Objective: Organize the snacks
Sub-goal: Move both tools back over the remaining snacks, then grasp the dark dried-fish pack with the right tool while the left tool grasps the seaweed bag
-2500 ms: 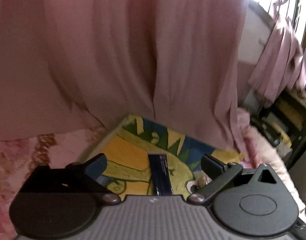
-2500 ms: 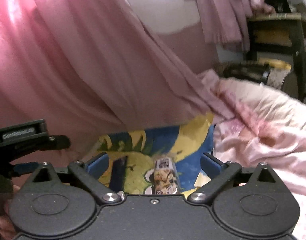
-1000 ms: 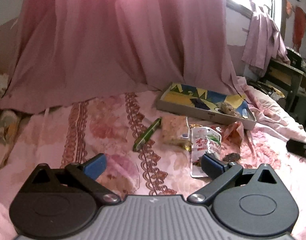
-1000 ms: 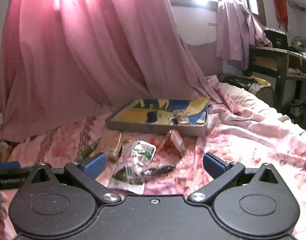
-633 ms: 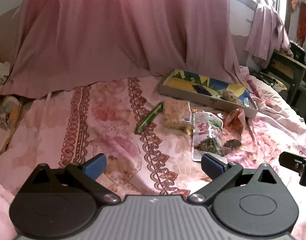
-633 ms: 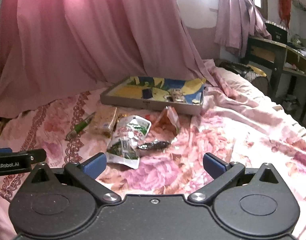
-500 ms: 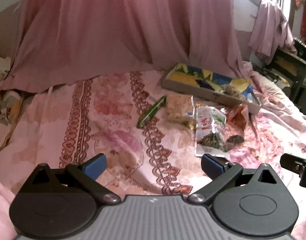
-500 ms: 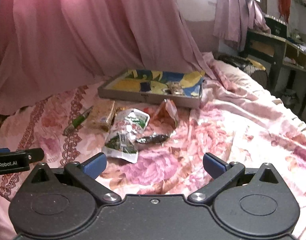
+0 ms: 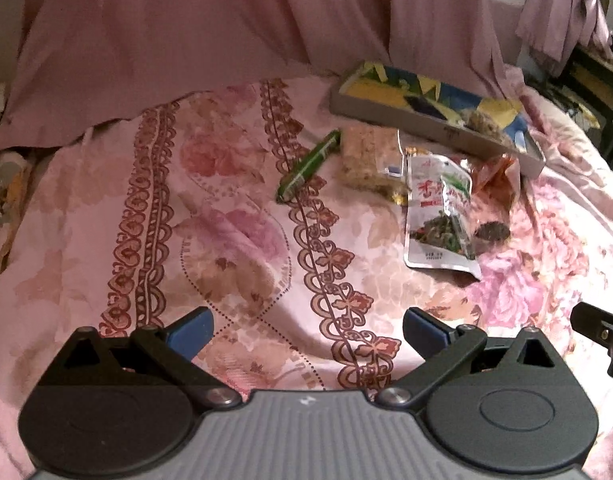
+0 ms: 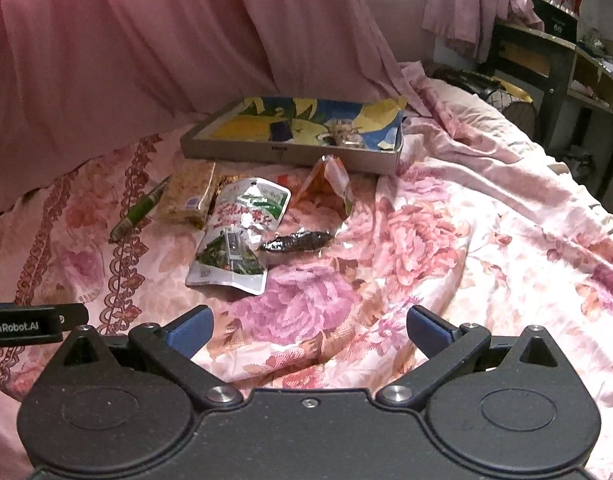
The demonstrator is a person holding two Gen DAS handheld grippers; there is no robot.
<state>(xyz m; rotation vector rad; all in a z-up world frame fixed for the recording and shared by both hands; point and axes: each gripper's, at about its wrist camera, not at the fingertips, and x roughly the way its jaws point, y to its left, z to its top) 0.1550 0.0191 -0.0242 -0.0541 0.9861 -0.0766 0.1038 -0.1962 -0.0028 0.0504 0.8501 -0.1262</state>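
Tray (image 10: 290, 154) holds two snacks; left claw (image 9: 306, 332) and right claw (image 10: 308, 330) gape empty.

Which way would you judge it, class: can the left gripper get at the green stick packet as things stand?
Probably yes. The left gripper is open and empty, and the green stick packet lies alone on the bedspread, clear of the crispy bar beside it, with only bare cloth between.

Print on the white pouch (image 10: 237, 236) too blurred to read; small gold wrapper (image 9: 398, 199) mostly tucked under it.
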